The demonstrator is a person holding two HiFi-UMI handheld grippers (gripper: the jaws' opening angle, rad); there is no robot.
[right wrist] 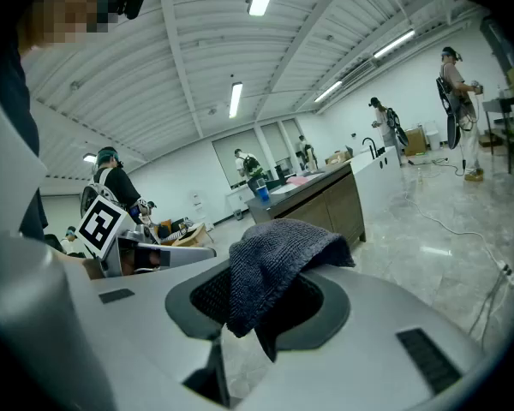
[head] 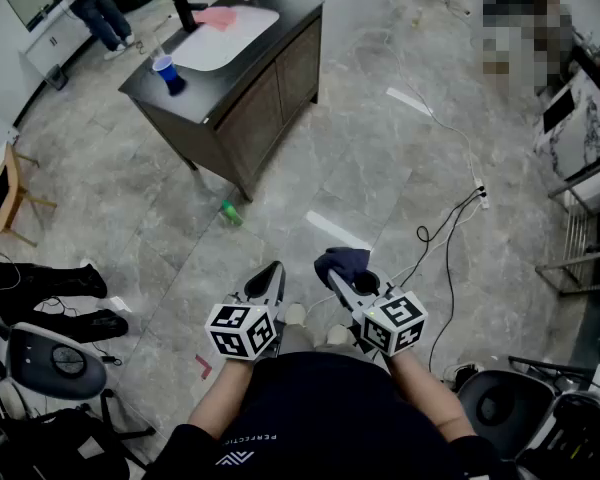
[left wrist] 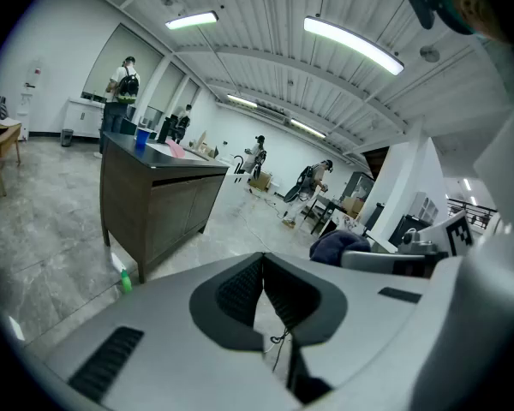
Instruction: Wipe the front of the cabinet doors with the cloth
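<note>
1. The right gripper (right wrist: 259,302) has its jaws clamped on a dark blue cloth (right wrist: 278,255). The cloth bunches over the tips and hangs down between them, and only the right gripper view shows this grip plainly.
2. The left gripper (left wrist: 263,262) has its jaws pressed together at the tips with nothing between them, as its own view shows. The head view gives only a dark point there.
3. The head view alone shows both grippers side by side near the person's body, with the cloth as a dark lump at the right one's tip.
4. The cabinet (head: 242,103) stands well apart from both grippers, across the grey floor, ahead and to the left. Its doors (head: 280,83) face the grippers.
5. On its top a blue cup (head: 166,73) stands near the white sink (head: 225,43).
6. A small green thing (head: 230,213), perhaps a bottle, lies on the floor by the cabinet's near corner.
</note>
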